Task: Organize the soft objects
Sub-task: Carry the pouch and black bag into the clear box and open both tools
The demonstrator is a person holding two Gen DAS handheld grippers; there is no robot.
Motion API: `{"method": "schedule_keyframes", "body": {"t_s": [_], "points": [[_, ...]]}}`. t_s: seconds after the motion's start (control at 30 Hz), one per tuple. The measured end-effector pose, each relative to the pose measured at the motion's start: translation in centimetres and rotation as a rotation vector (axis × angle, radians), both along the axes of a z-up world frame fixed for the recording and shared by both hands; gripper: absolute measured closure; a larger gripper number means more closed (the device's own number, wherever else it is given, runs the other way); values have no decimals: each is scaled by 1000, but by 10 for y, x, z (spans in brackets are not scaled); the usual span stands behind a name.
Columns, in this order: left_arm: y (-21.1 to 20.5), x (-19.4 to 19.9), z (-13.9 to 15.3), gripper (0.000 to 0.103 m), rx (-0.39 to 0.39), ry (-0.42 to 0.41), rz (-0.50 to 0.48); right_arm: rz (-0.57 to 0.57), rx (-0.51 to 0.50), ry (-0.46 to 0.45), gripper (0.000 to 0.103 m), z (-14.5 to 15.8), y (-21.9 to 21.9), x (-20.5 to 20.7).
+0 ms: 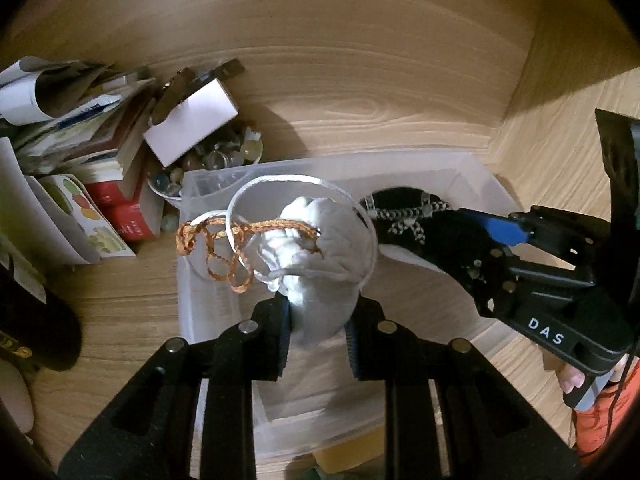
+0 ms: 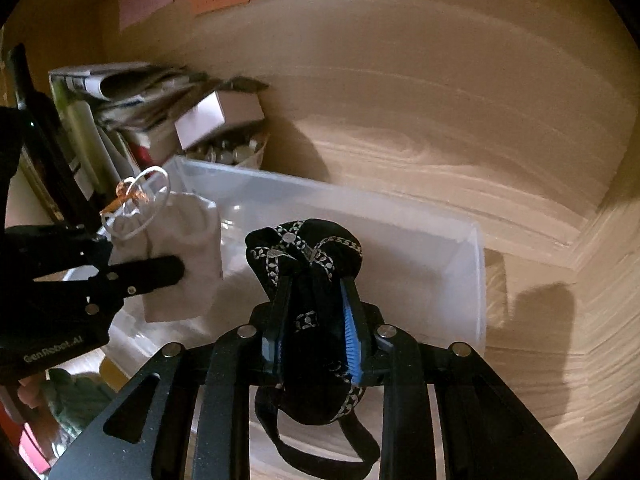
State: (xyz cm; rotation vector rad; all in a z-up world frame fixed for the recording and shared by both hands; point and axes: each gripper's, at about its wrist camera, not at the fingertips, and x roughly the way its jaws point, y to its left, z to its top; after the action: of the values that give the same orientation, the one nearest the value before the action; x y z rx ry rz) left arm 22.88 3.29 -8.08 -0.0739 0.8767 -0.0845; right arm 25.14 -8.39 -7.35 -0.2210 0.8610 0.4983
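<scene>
My left gripper [image 1: 318,320] is shut on a white drawstring pouch [image 1: 320,264] with a white cord loop and an orange braided cord [image 1: 224,248], held over a clear plastic bin [image 1: 472,184]. My right gripper [image 2: 316,300] is shut on a black velvet pouch [image 2: 304,248] with silver trim, held above the same bin [image 2: 440,240]. In the left wrist view the black pouch [image 1: 400,204] and the right gripper [image 1: 452,232] sit just right of the white pouch. In the right wrist view the white pouch [image 2: 192,232] and the left gripper [image 2: 160,272] are at the left.
A stack of books and papers [image 1: 80,128] leans at the back left, beside a bowl of glass marbles [image 1: 224,156] with a white box [image 1: 192,120] on it. The bin sits on a wooden shelf [image 1: 360,80] with a side wall at the right [image 1: 560,140].
</scene>
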Motion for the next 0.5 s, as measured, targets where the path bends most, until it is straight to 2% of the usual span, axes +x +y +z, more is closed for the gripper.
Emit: {"method": "schedule_keyframes", "body": {"t_s": [0.07,0.23,0.3,0.4,0.43,0.5], "points": [[1,-1,0,78,-9,6,-3,-1,-8,4,77,-1,1,-1],[8,-3,2,67,-21,-2,-1,-14,-5,-22,62,5,1,-6],[7,-8,7,57,-17,-22,0,-16,5,-47,59,14,-2,-11],[7,-22,22,43,-13,-76,3,-25,23,-100,45,31,-7,-22],[7,-27,27,41,-15,-92,4,-28,30,-121,40,37,-10,-27],[9,-38,39,34,-23,-127,8,-34,44,-169,36,50,-14,-39]]}}
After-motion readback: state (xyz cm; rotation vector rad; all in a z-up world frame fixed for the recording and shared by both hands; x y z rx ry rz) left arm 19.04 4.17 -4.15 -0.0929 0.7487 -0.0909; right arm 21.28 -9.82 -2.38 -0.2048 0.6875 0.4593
